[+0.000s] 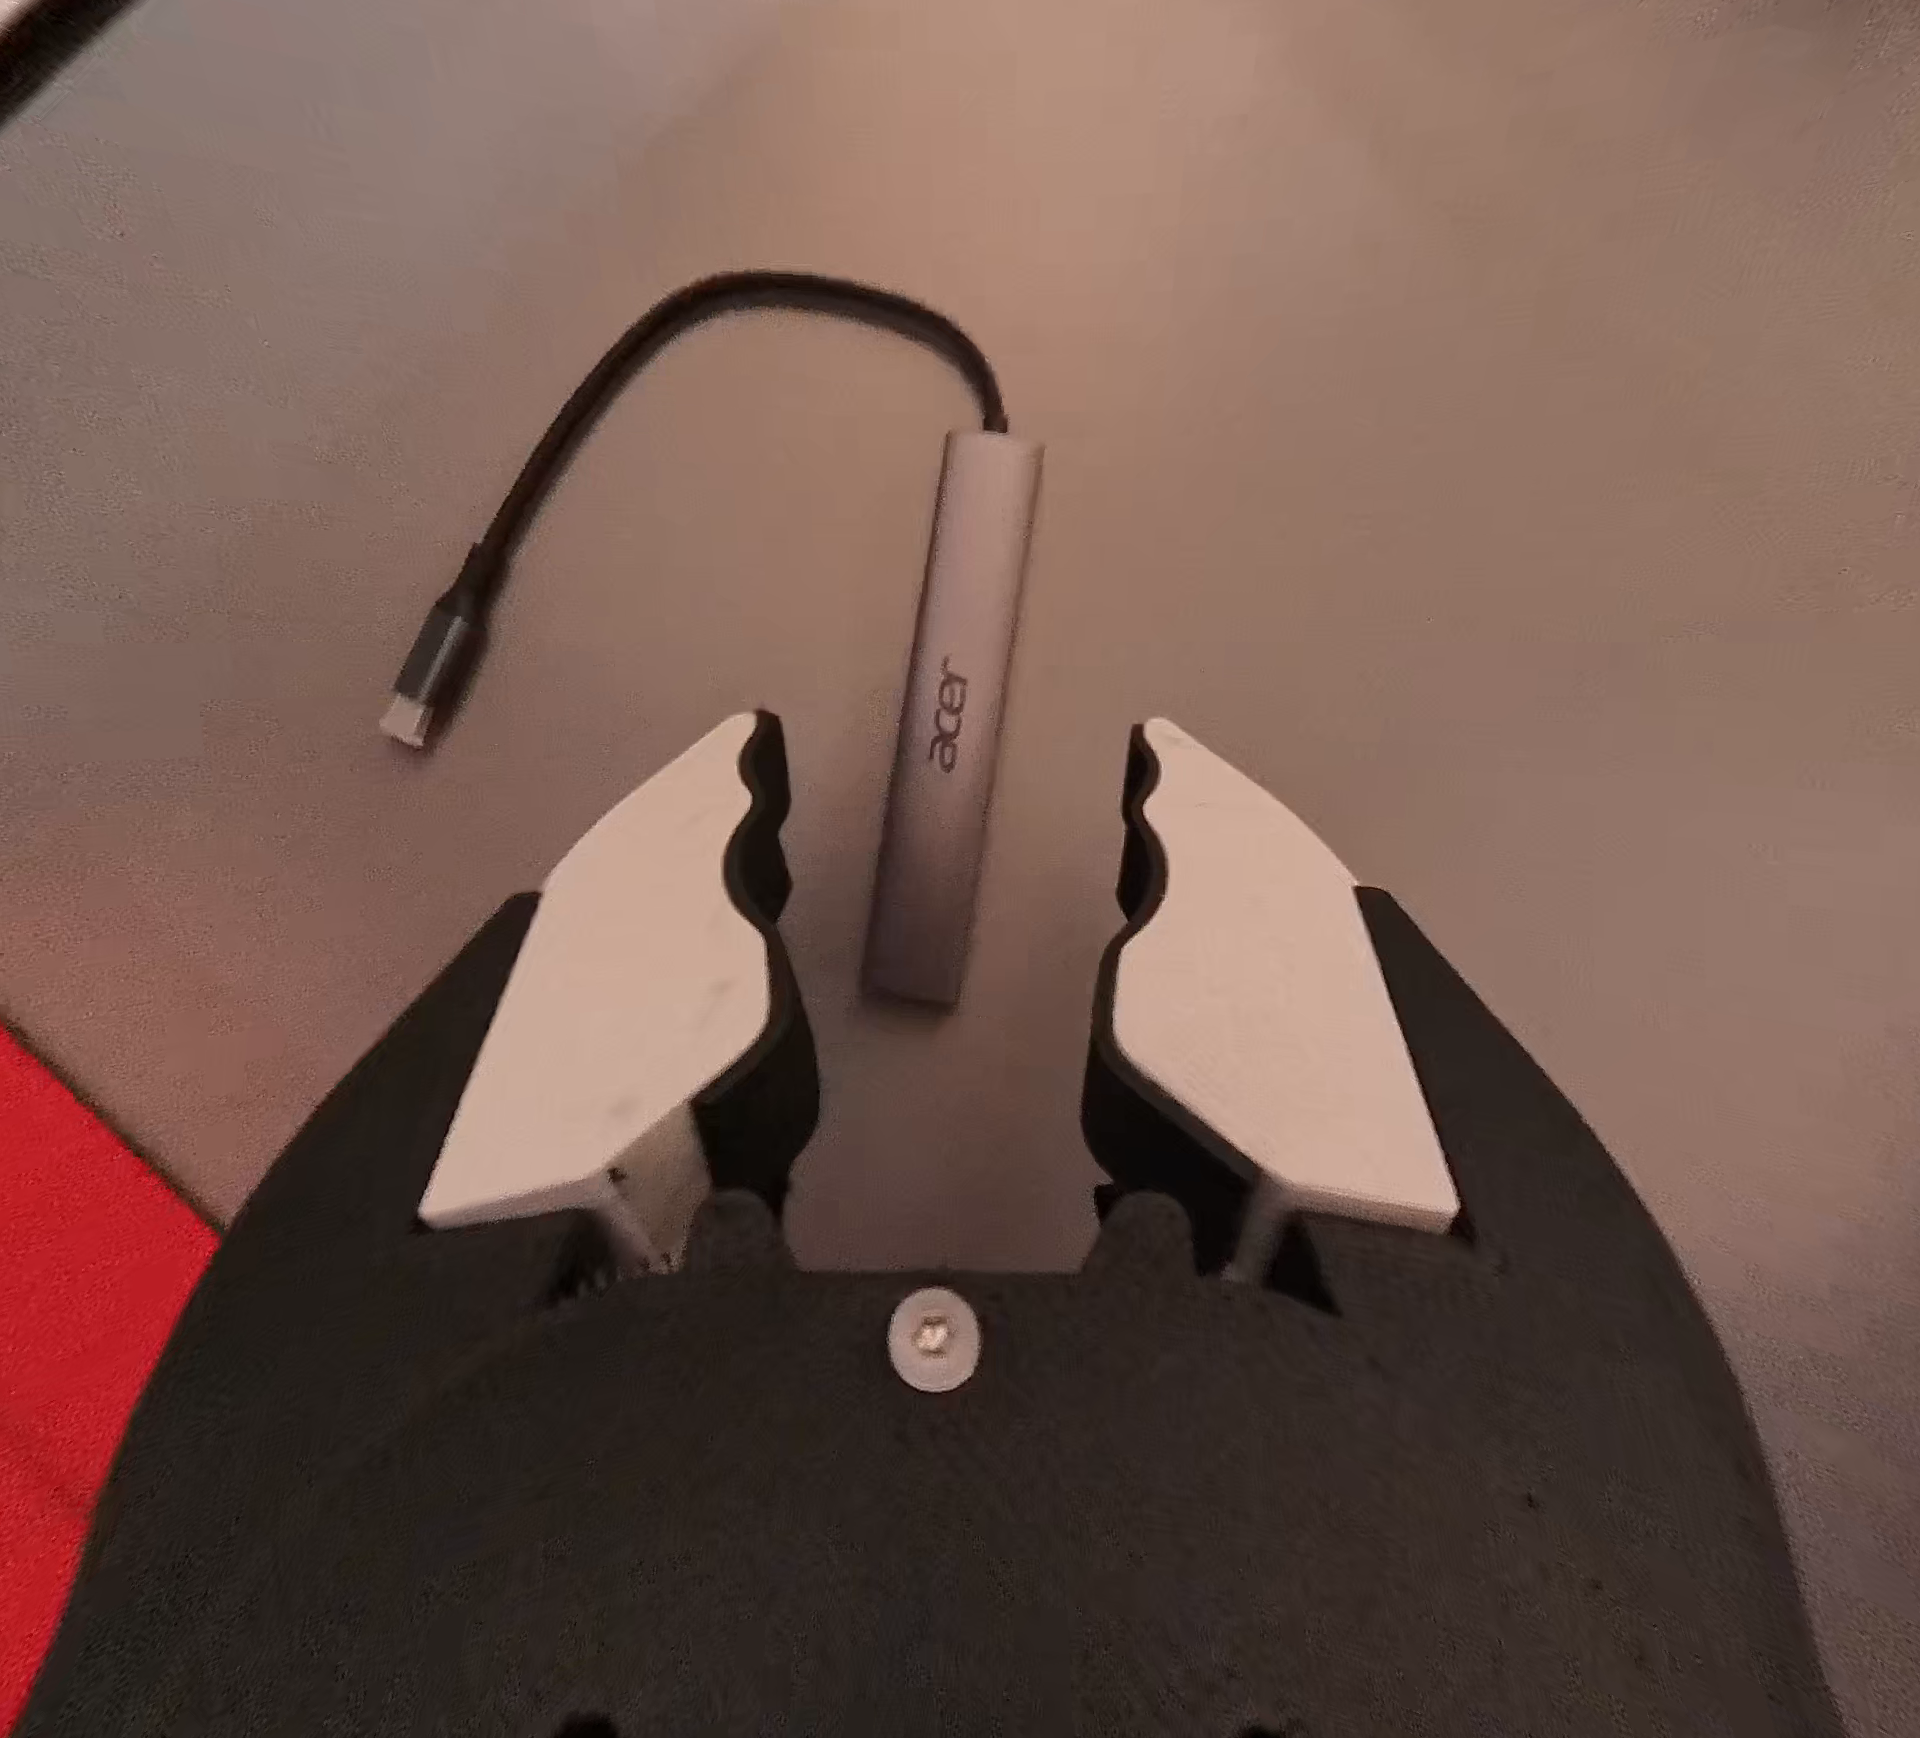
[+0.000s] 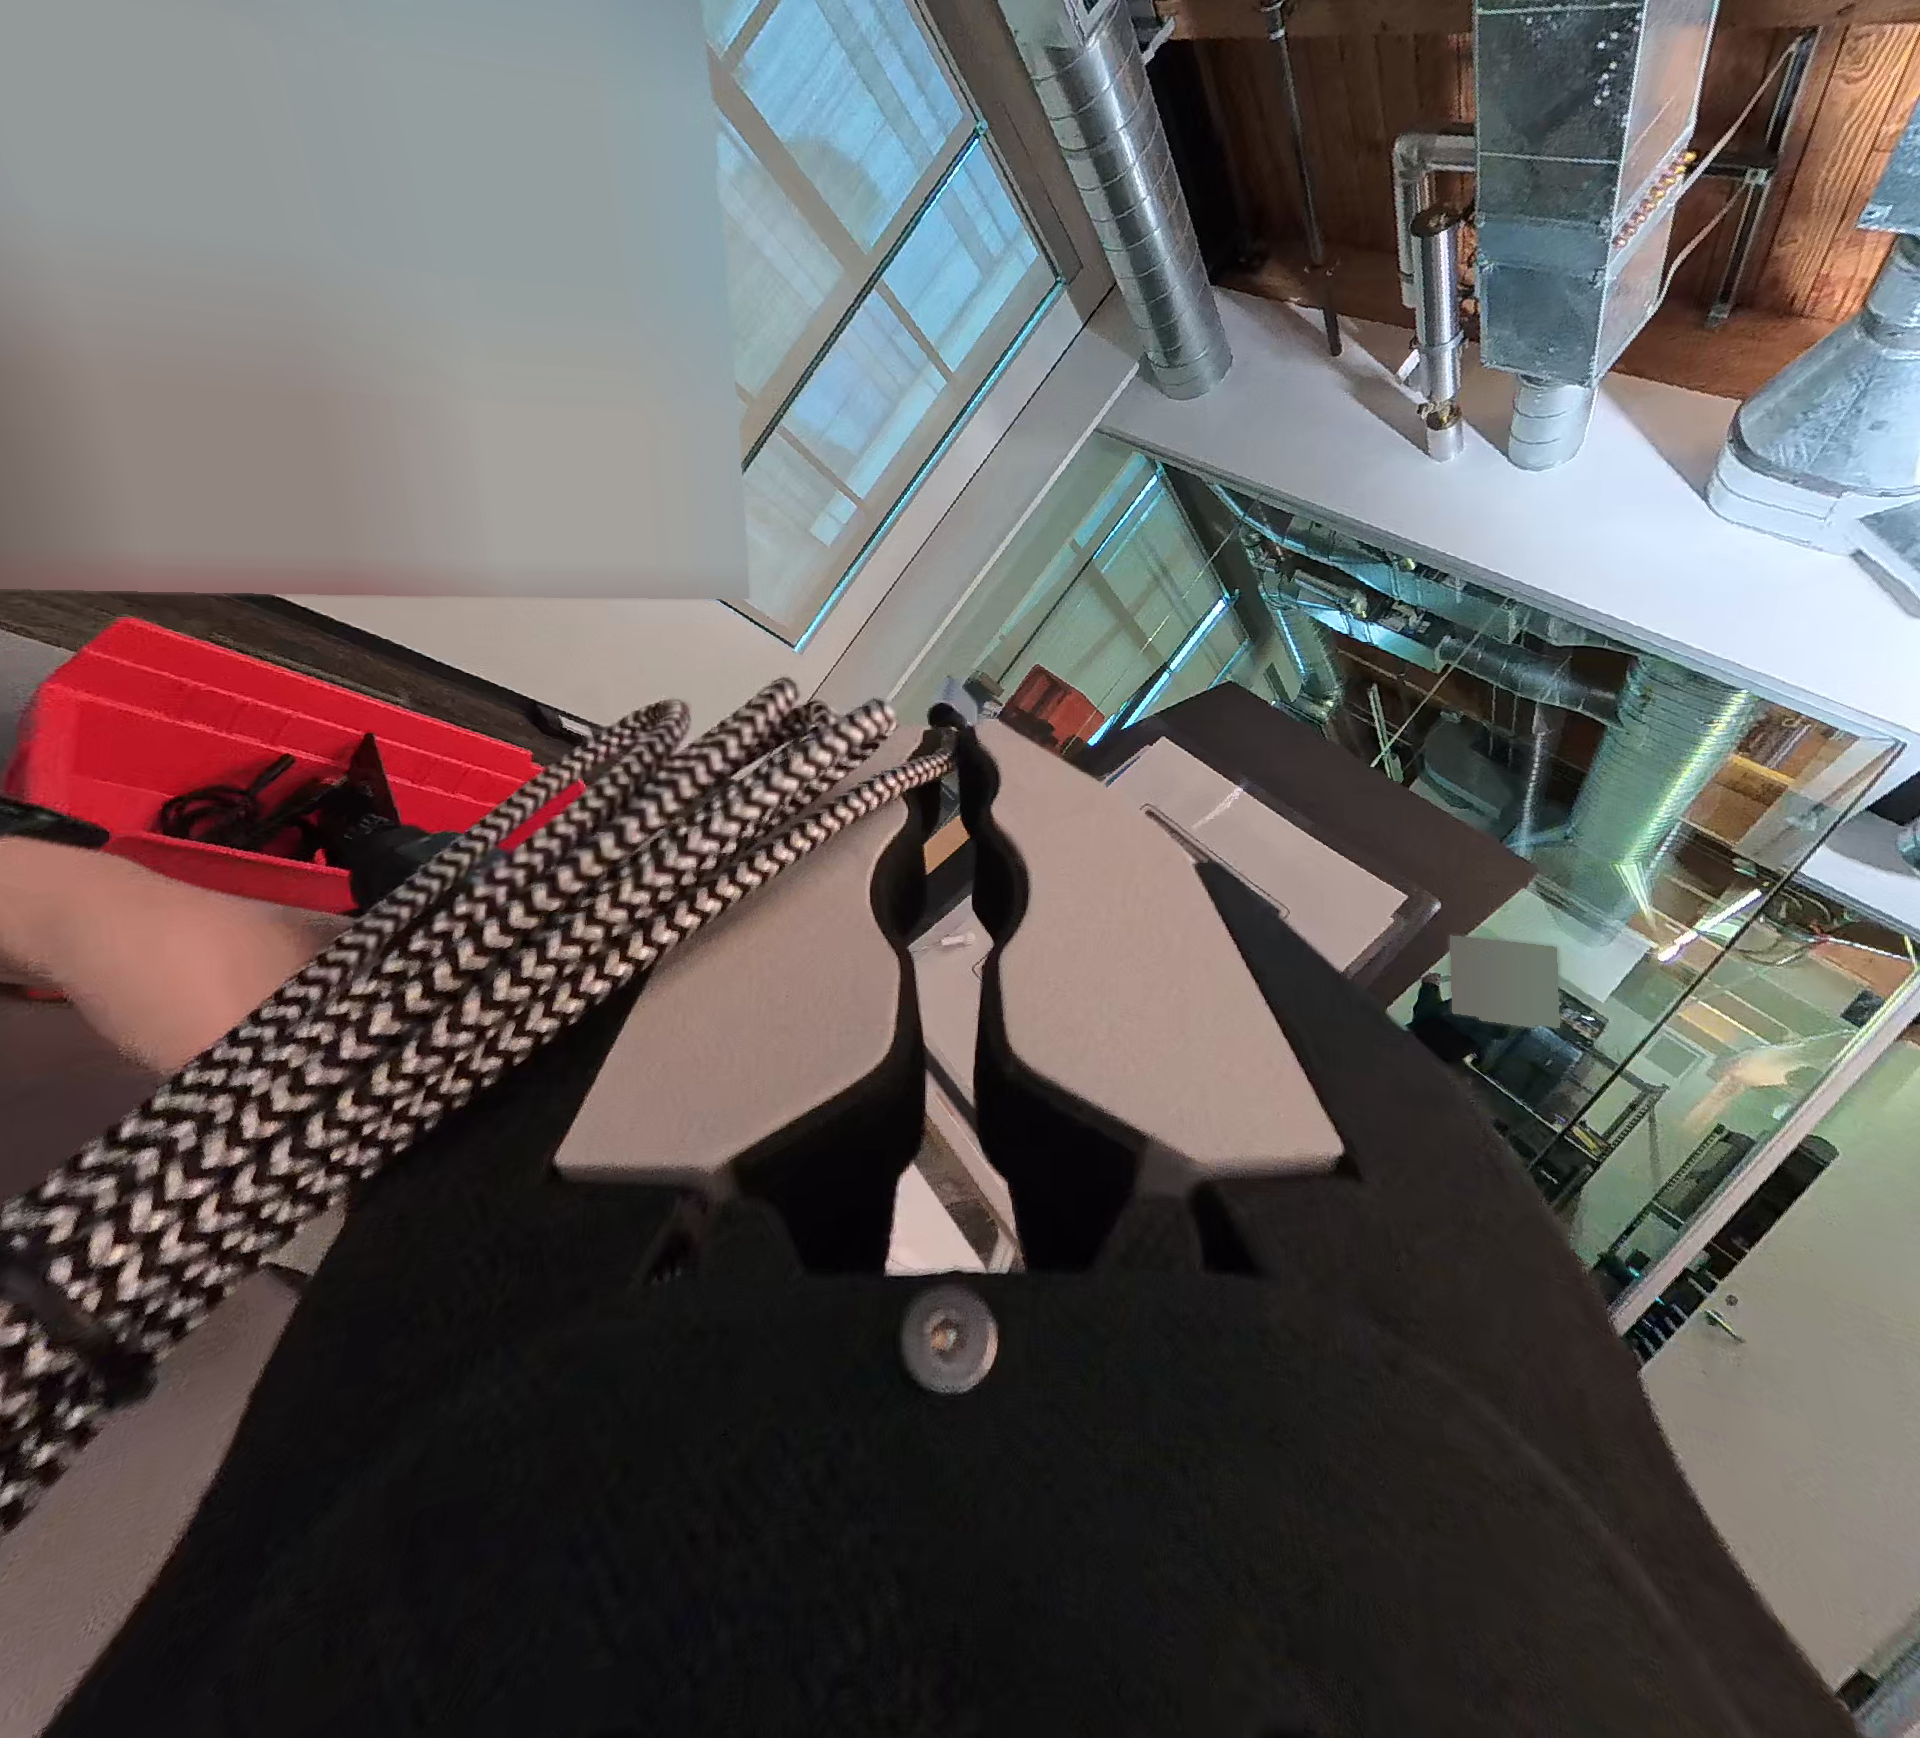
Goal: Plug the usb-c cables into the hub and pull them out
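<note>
While the left gripper (image 1: 954,732) hangs over the grey bench (image 1: 1455,441) with its jaws spread wide and gripping nothing, the hub (image 1: 956,712) lies flat in the gap between them, nearer the finger at 9 o'clock and touching neither. It is a slim grey metal bar running from 6 o'clock toward 12 o'clock. From its far end a short black lead (image 1: 665,379) arcs round toward 10 o'clock and comes back down to a loose plug (image 1: 421,691) resting on the bench at about 9 o'clock of the jaws. A red patch (image 1: 73,1273) shows at the lower left edge.

The right gripper (image 2: 954,738) is raised and tilted up, its jaws pinched shut on the end of a black-and-white braided cable (image 2: 582,867) right at the tips. The bundled loops of that cable trail off toward 8 o'clock. Beyond them, at 9 o'clock, a hand (image 2: 135,950) shows in blur, with a red bin (image 2: 208,722) holding dark cables behind it. Windows (image 2: 862,234) fill the view at 12 o'clock, metal ducts (image 2: 1600,109) at 1 o'clock.
</note>
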Demonstrator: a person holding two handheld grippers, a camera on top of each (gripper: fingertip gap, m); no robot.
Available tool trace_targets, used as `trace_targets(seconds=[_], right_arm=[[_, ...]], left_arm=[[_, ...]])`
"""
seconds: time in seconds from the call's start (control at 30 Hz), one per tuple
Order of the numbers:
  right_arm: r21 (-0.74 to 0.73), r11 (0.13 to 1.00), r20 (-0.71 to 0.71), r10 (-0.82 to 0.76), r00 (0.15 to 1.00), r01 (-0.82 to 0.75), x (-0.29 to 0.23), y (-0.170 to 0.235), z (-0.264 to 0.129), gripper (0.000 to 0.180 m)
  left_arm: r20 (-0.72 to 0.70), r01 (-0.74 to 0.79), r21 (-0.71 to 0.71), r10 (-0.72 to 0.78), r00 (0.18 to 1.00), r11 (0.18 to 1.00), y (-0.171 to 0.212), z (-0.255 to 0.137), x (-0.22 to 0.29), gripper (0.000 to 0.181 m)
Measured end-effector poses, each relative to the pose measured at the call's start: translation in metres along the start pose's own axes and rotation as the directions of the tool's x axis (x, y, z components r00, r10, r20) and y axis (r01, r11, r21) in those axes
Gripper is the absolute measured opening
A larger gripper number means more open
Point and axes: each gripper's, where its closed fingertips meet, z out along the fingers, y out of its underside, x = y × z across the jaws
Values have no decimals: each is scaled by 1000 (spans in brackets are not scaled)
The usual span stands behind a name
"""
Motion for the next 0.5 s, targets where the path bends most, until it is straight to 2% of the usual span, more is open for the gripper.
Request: trace_targets(seconds=[0.1,0.23,0.5], right_arm=[[-9,1000,7,-2,1000,2,-1,3,1,3],[-11,1000,13,-6,1000,6,-1,3,1,3],[-3,1000,1,-8,1000,8,5,-2,-4,3]], left_arm=[[20,2,-58,-1,1000,998,12,8,-8,62],[-26,32,-165,-36,999,986,30,15,-6,61],[2,4,-174,-4,1000,985,32,18,-11,56]])
